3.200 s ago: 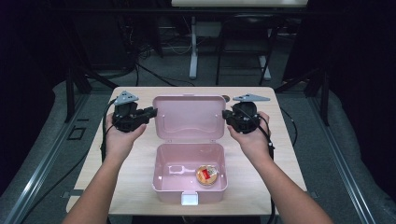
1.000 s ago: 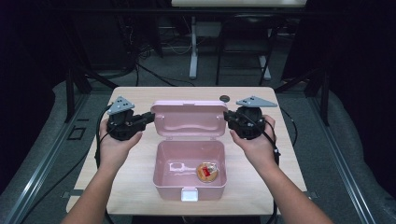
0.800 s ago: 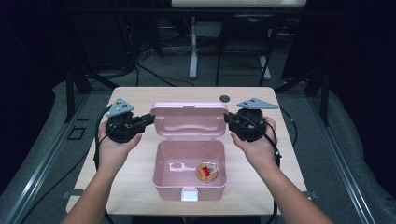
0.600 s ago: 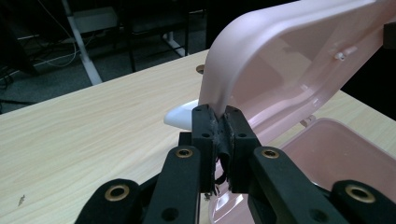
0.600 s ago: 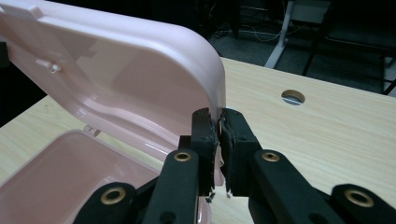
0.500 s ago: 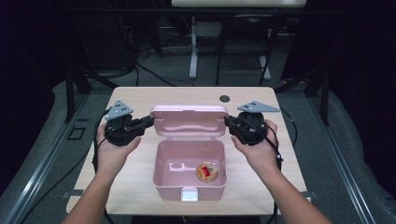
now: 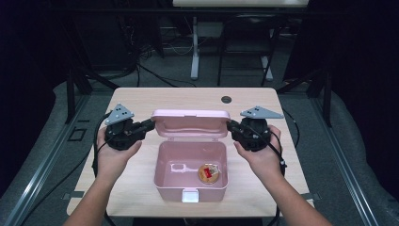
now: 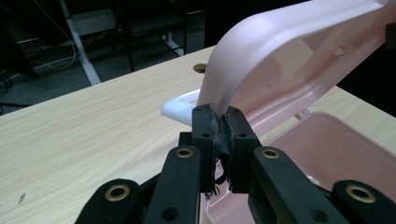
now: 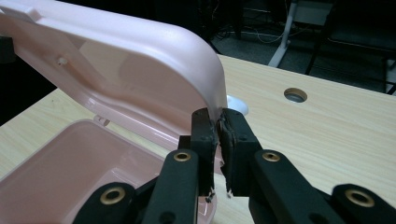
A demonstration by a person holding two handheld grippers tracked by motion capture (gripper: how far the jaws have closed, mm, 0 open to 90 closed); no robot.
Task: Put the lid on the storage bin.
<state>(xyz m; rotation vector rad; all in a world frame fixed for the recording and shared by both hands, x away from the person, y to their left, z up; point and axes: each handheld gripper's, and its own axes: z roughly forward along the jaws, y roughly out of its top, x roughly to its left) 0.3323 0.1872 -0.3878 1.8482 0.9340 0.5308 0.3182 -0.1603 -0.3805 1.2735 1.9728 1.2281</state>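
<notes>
A pink plastic box (image 7: 169,193) stands open on the wooden table (image 7: 141,101). Its lid (image 7: 190,123) is raised about halfway, tilted over the back of the base. My left gripper (image 7: 149,124) is shut on the lid's left edge; in the left gripper view the left gripper (image 8: 219,123) pinches the lid's rim (image 8: 280,56). My right gripper (image 7: 230,125) is shut on the lid's right edge, and the right gripper view shows the right gripper (image 9: 218,125) clamping the lid's corner (image 9: 140,60). A small round item with red and yellow (image 7: 208,173) lies inside the base.
A white latch (image 7: 190,195) sits on the box's front wall. A white handle (image 8: 180,106) pokes out behind the lid. A round cable hole (image 7: 226,99) lies in the table's far right part. Dark floor, cables and desk legs surround the table.
The lid has swung up from lying flat behind the box and tilted toward the person. Both grippers came nearer and lower with it, still clamped on its side edges.
</notes>
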